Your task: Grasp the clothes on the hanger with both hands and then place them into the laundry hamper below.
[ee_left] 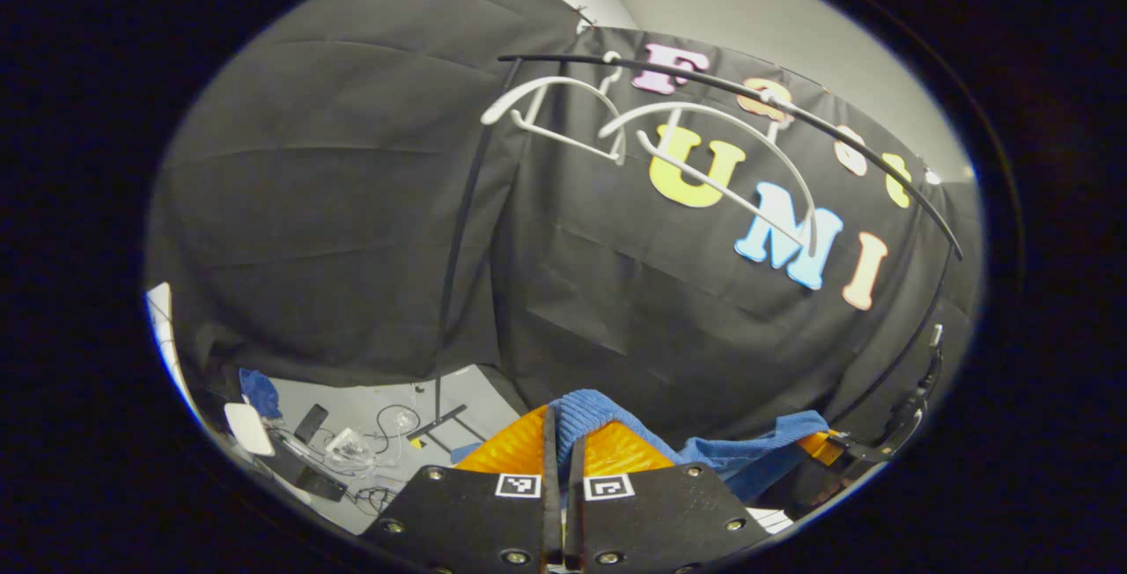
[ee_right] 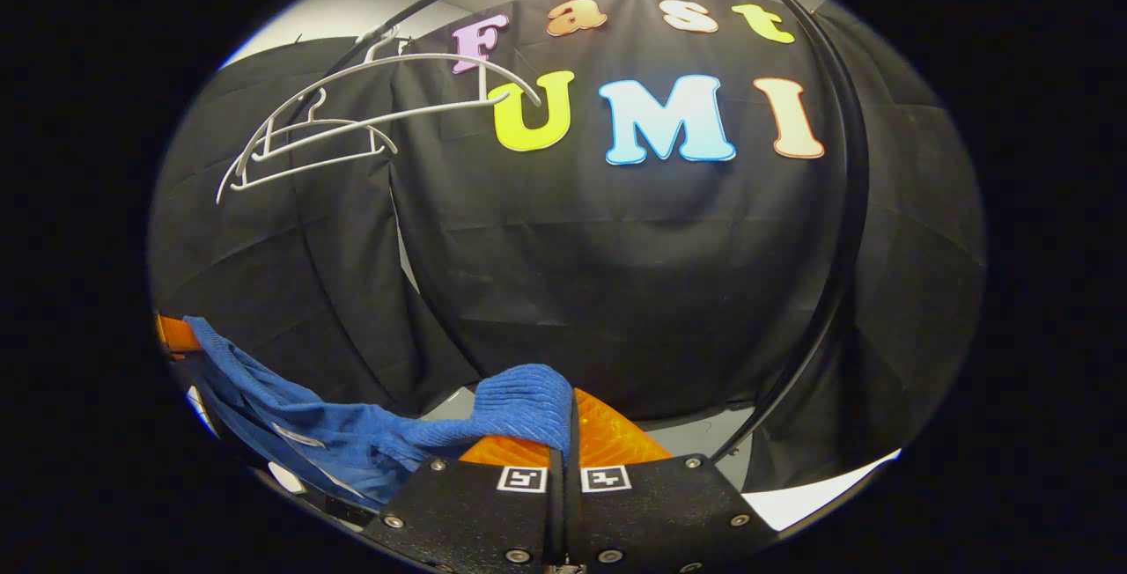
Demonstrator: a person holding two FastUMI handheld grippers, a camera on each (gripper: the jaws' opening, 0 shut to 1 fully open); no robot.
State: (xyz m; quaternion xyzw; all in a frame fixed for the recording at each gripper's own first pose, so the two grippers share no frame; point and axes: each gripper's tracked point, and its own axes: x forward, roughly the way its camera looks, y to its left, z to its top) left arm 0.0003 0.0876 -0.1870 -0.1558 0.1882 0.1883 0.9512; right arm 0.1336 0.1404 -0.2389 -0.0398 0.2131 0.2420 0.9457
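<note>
A blue knitted garment [ee_left: 585, 411] is pinched between the fingers of my left gripper [ee_left: 565, 437], which is shut on it. The cloth sags away to the right to my right gripper [ee_left: 823, 446], which holds its other end. In the right gripper view the same blue garment [ee_right: 519, 402] is clamped in my right gripper [ee_right: 570, 420] and hangs leftward toward my left gripper [ee_right: 172, 332]. Two bare white hangers [ee_left: 563, 81] hang on the black rail [ee_left: 616, 59] above the cloth, seen again as hangers [ee_right: 387, 121] at the upper left.
The rack's curved black rail [ee_right: 850, 204] arcs down on the right, and its upright pole [ee_left: 458, 231] stands left of centre. On the grey floor at lower left lie cables, a white device [ee_left: 249, 429] and a small blue cloth [ee_left: 260, 391].
</note>
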